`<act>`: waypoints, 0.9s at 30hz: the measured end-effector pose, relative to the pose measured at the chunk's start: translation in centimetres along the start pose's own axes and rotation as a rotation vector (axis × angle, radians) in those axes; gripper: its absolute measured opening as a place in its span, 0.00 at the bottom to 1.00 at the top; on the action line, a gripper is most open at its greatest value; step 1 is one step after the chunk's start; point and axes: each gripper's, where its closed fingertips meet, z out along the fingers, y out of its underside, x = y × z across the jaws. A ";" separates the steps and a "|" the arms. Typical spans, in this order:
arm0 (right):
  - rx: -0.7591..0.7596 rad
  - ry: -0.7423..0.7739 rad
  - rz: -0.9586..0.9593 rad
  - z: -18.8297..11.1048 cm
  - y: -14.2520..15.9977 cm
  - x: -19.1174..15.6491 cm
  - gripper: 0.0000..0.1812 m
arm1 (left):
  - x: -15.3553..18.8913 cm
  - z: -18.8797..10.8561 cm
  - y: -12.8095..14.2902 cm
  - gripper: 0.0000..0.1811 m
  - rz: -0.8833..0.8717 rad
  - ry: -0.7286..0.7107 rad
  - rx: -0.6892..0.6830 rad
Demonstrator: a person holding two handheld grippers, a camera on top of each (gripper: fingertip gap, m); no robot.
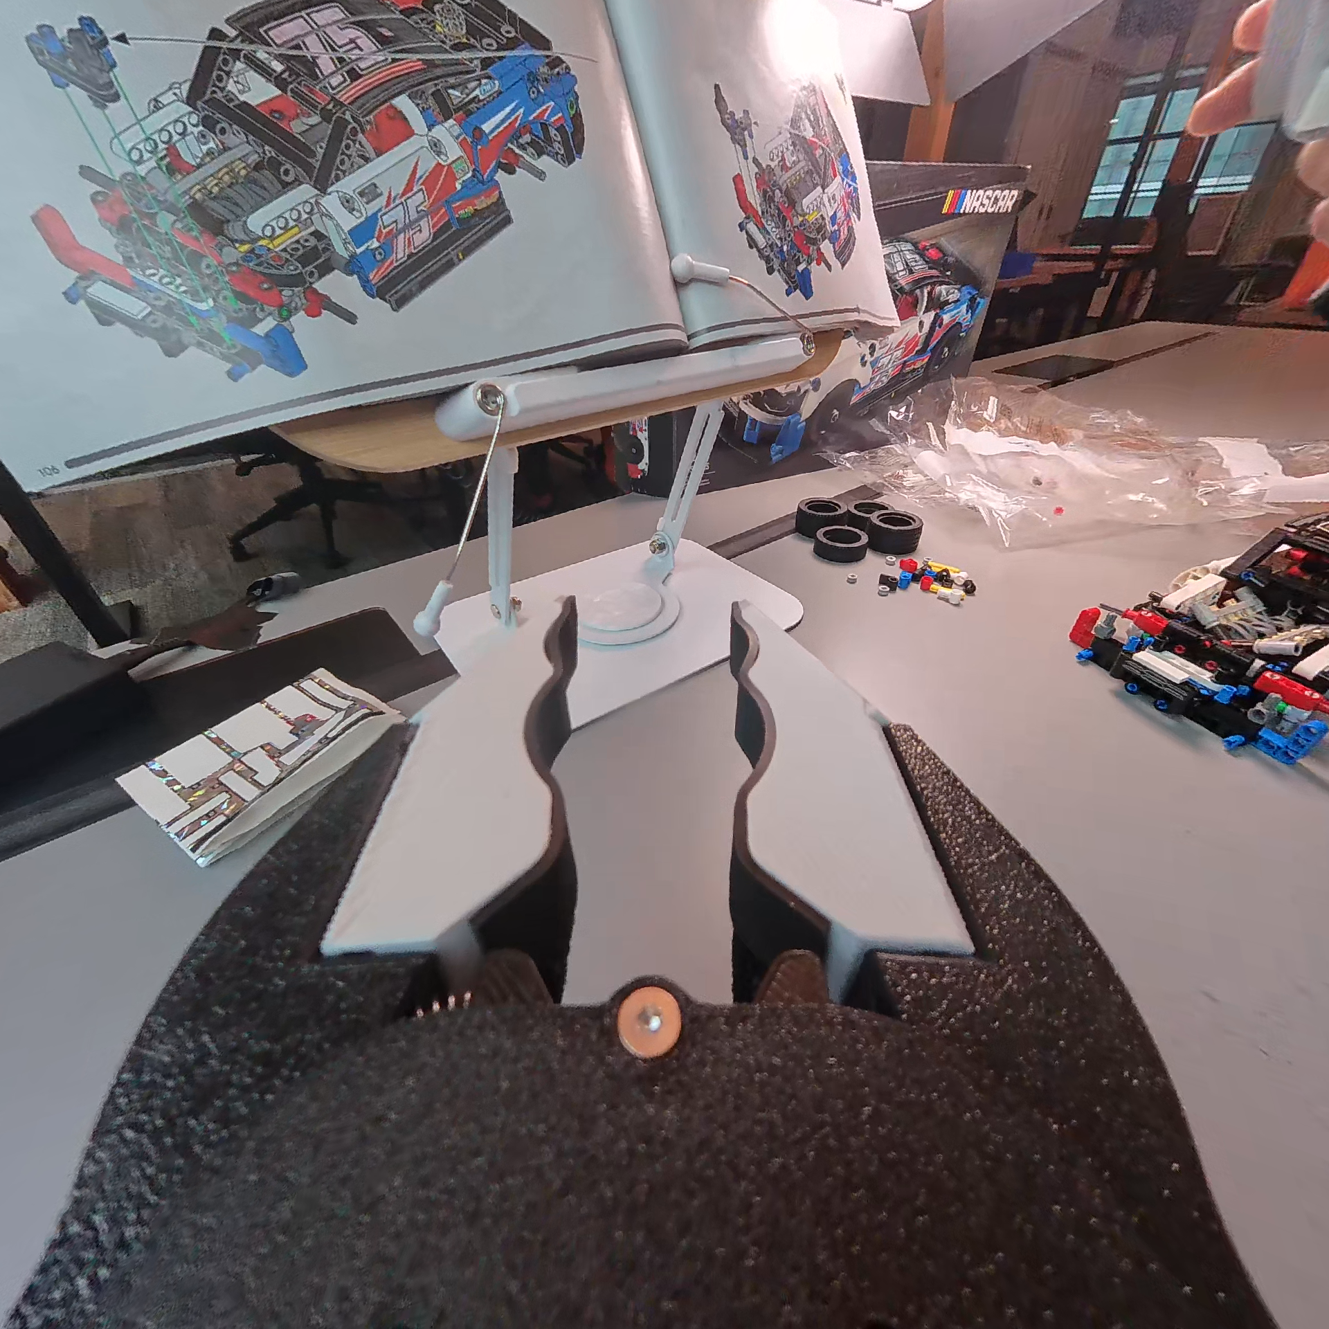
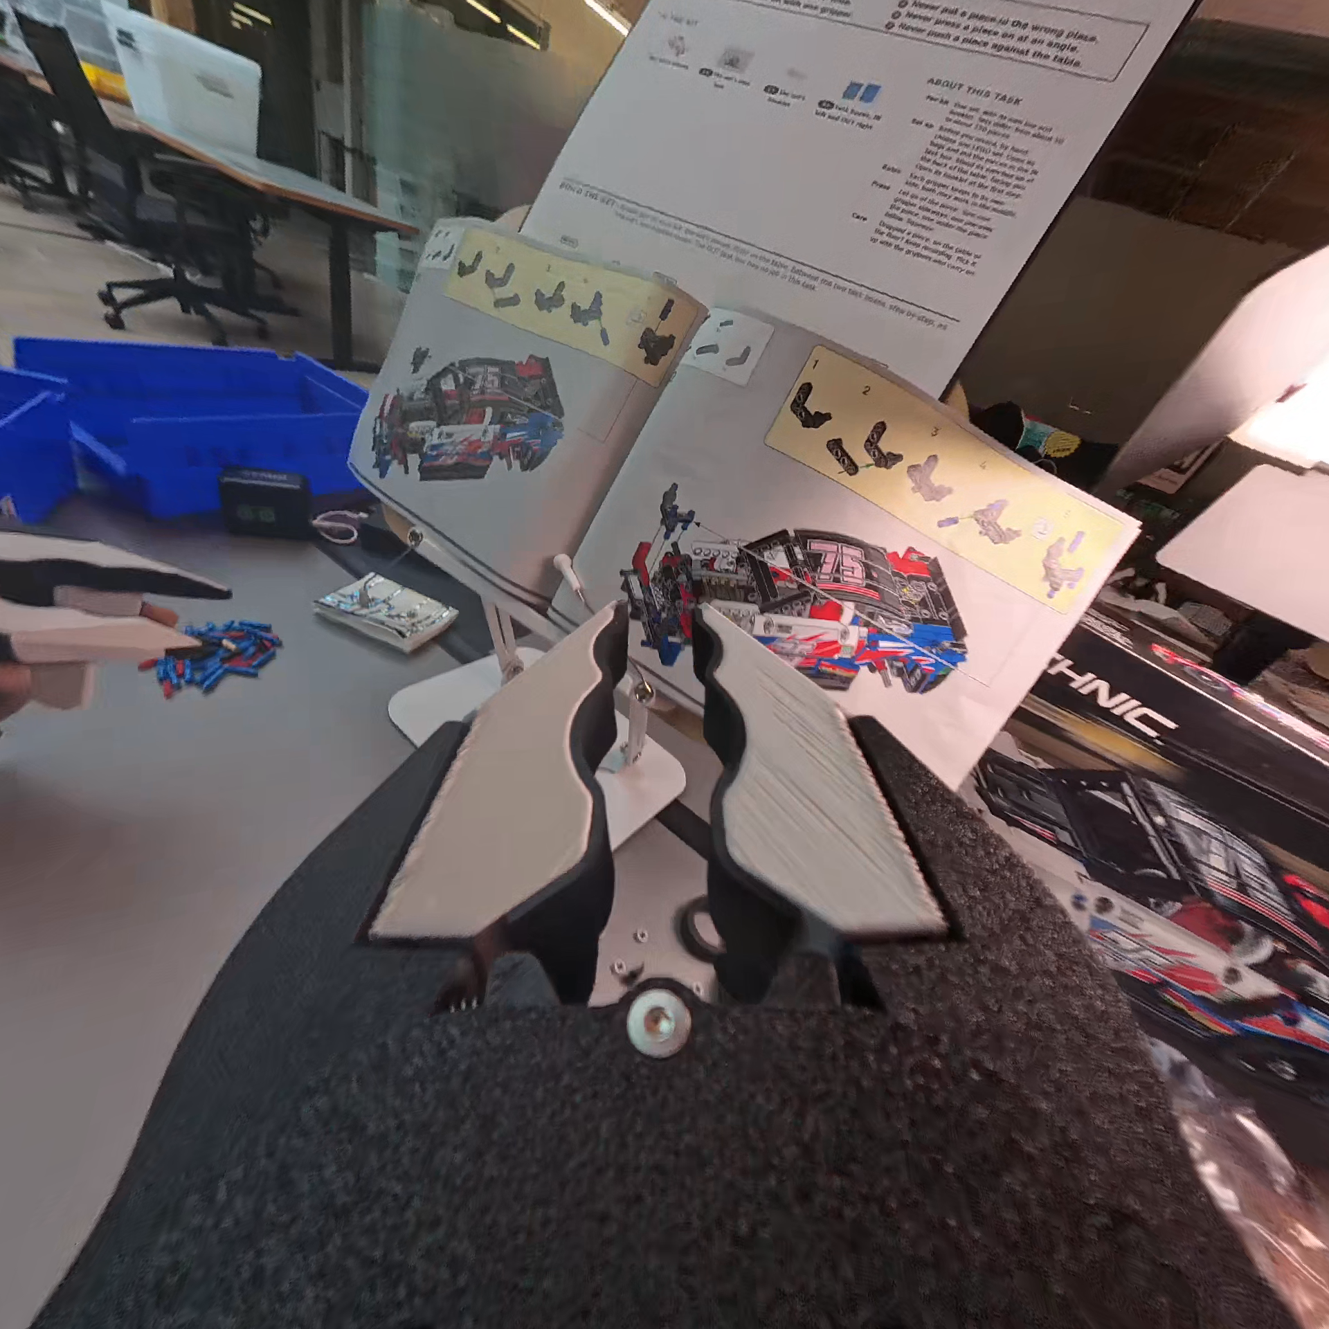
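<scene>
My left gripper (image 1: 654, 618) is open and empty, held low over the grey table (image 1: 935, 899), with its fingertips just in front of the white base of a book stand (image 1: 690, 575). The stand holds an open instruction booklet (image 1: 403, 216) showing a racing car model. My right gripper (image 2: 660, 617) is open with a narrower gap and empty, raised in front of the booklet's right page (image 2: 827, 575). The left gripper also shows in the right wrist view (image 2: 208, 618), above a pile of blue and red pins (image 2: 216, 651). A partly built car model (image 1: 1222, 661) lies to the right.
Black tyres (image 1: 856, 528), a small heap of coloured parts (image 1: 928, 575) and crumpled plastic bags (image 1: 1079, 460) lie behind the model. A sticker sheet (image 1: 259, 762) is at the left. Blue bins (image 2: 180, 431) stand far left and the set's box (image 2: 1186, 827) at the right. A hand (image 1: 1258, 72) shows top right. My right fingertips sit around 30 cm from my left ones.
</scene>
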 end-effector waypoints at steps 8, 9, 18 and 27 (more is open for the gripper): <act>-0.406 -0.153 -0.172 -10.1 10.5 -1.9 0.34 | -0.1 0.0 0.1 0.23 0.009 -0.002 -0.007; -0.488 -0.181 -0.198 -11.5 12.4 -2.3 0.40 | -0.1 0.0 0.2 0.23 -0.005 0.003 -0.009; -1.019 -0.345 -0.208 -22.0 23.6 -2.0 0.64 | 0.3 -0.1 -0.6 0.23 -0.019 0.012 0.014; -1.192 -0.400 -0.318 -23.1 28.2 -0.7 0.64 | 0.5 0.0 0.0 0.23 0.006 0.009 -0.008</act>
